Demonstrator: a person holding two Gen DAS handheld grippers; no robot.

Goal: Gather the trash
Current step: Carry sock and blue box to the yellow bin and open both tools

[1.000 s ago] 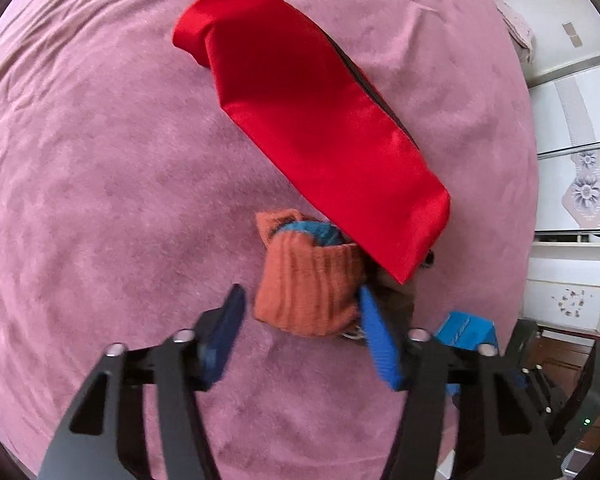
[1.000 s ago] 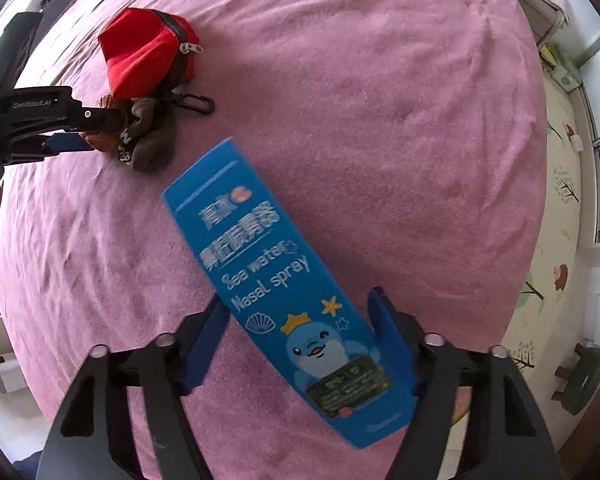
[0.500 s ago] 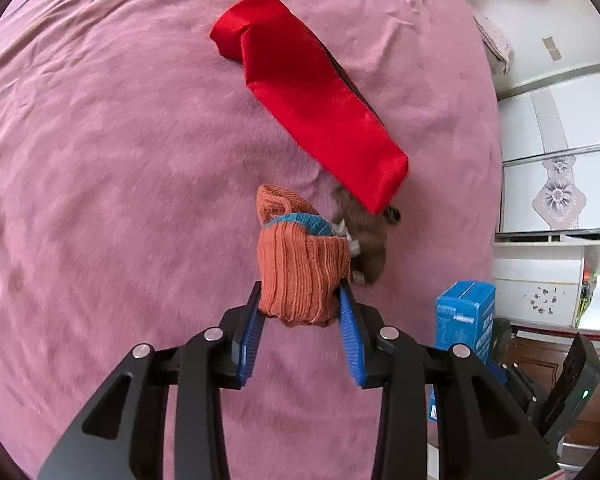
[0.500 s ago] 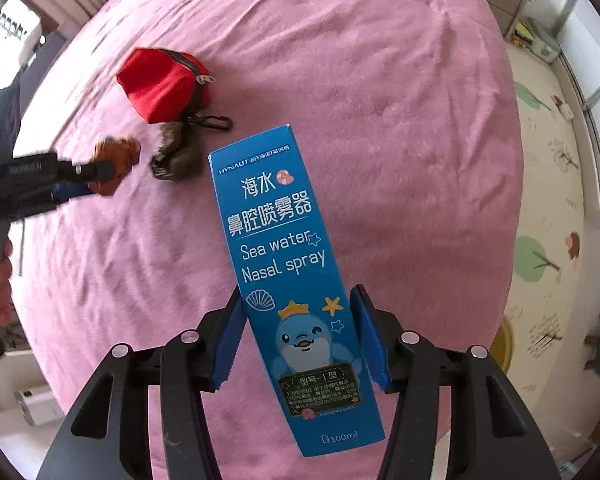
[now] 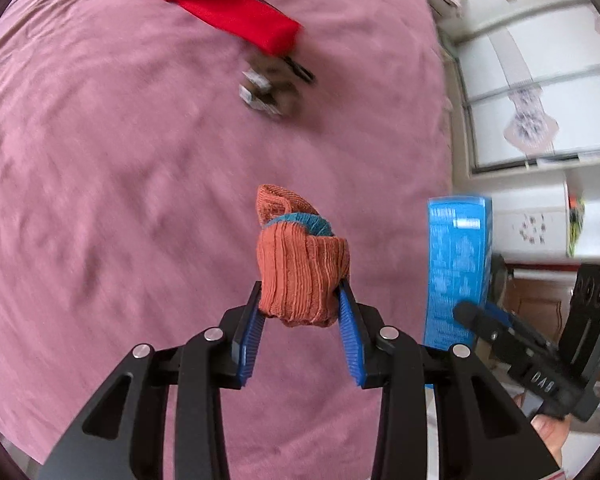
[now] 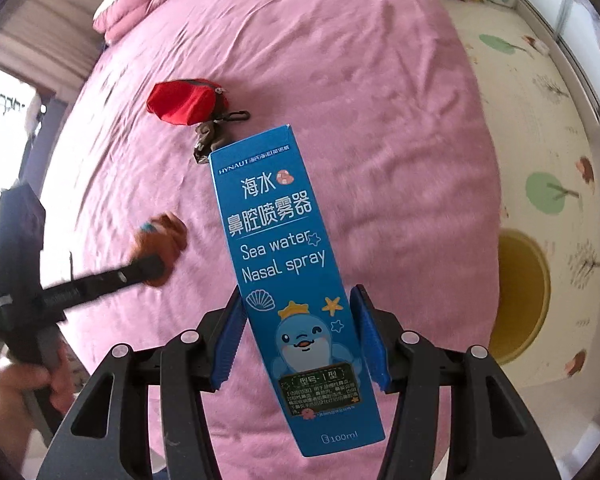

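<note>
sock (image 5: pixel 300 276) in left gripper (image 5: pixel 300 312)

Right gripper (image 6: pixel 298 330) pinching the blue nasal spray box (image 6: pixel 286 276) over the pink bedspread (image 6: pixel 380 120), red pouch (image 6: pixel 184 100) further back.

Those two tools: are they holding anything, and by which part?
Left tool pinches the rolled orange sock by its lower end. Right tool grips the blue nasal spray box across its sides, near the bottom.

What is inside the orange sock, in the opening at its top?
A teal cloth layer shows inside the folded top of the orange sock, which the left hand-held gripper holds. Anything deeper is covered.
</note>
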